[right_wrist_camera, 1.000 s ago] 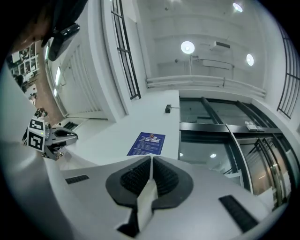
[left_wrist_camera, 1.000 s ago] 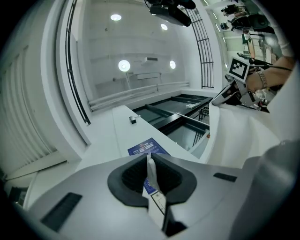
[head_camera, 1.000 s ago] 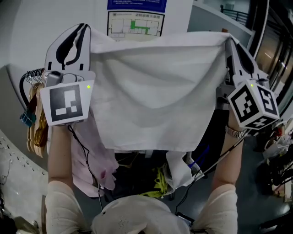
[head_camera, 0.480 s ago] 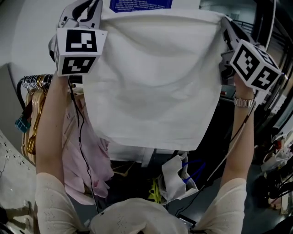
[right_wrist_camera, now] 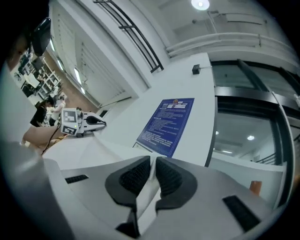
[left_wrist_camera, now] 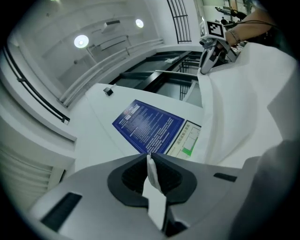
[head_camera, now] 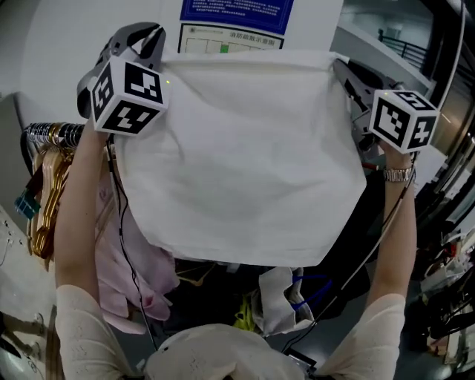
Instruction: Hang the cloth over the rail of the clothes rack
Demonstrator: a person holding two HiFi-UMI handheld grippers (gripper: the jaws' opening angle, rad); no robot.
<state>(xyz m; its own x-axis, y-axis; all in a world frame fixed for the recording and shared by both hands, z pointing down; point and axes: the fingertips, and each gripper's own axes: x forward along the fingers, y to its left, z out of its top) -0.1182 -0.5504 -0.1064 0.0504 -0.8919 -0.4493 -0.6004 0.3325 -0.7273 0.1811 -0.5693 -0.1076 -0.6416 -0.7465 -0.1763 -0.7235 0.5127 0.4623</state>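
Your cloth [head_camera: 237, 163] is plain white; the notice [head_camera: 236, 9] at twelve o'clock is blue; the garment [head_camera: 152, 278] at seven o'clock is pale pink; the hangers [head_camera: 42, 211] at nine o'clock are tan.

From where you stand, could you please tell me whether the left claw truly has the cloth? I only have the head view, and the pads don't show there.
Observer: Yes. In the left gripper view the left claw is shut on a thin edge of the cloth, pinched between its pads.
Operator: Thank you. And the right one?
Observer: The right claw is likewise shut on a fold of cloth that runs down between its pads.
Operator: Is the rail ahead of either claw?
Observer: Neither gripper view shows it. Both look at a white wall with a blue notice.
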